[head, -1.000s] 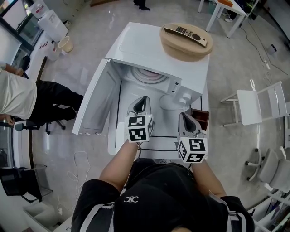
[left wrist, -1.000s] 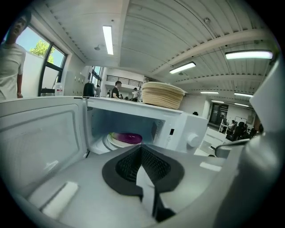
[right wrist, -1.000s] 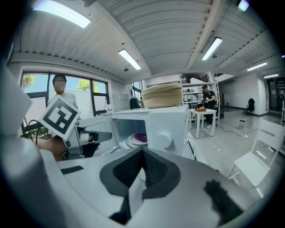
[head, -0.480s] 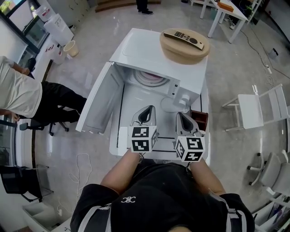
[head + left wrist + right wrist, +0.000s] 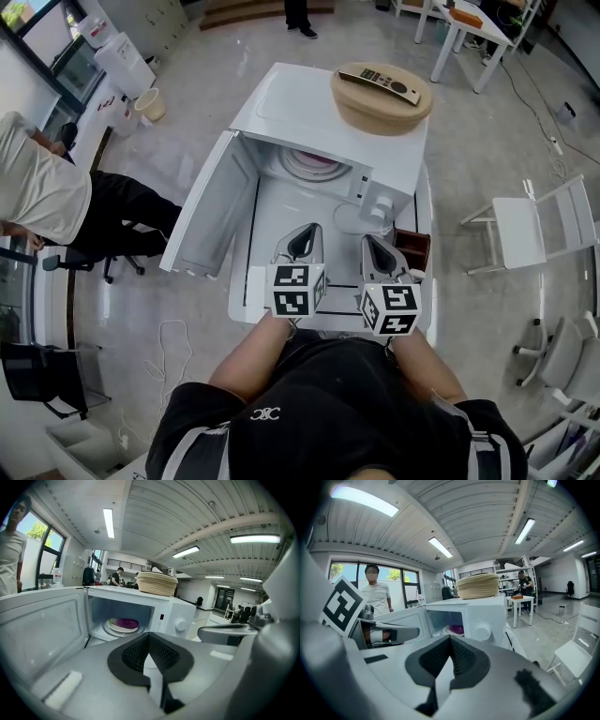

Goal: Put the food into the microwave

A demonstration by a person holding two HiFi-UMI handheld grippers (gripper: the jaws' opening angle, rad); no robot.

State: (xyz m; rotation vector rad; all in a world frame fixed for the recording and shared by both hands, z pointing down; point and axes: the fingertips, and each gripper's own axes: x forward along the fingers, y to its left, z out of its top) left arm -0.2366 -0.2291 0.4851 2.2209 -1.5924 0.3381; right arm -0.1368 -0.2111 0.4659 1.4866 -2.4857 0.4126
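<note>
The white microwave (image 5: 319, 108) stands on a white table with its door (image 5: 211, 211) swung open to the left. Inside, a plate of purple food (image 5: 309, 161) rests on the turntable; it also shows in the left gripper view as a plate (image 5: 123, 624) and in the right gripper view as purple food (image 5: 456, 630). My left gripper (image 5: 306, 230) hovers in front of the open cavity, shut and holding nothing (image 5: 149, 637). My right gripper (image 5: 368, 240) is beside it, before the control panel, also shut and bare (image 5: 451, 641).
A round woven tray (image 5: 380, 103) with a remote control (image 5: 380, 80) lies on top of the microwave. A small brown box (image 5: 414, 246) sits at the table's right edge. A person (image 5: 37, 192) stands to the left; a white chair (image 5: 534, 220) is at the right.
My left gripper has drawn back a little from the microwave and nearer to the right gripper. The right gripper has stayed put, and both remain shut.
</note>
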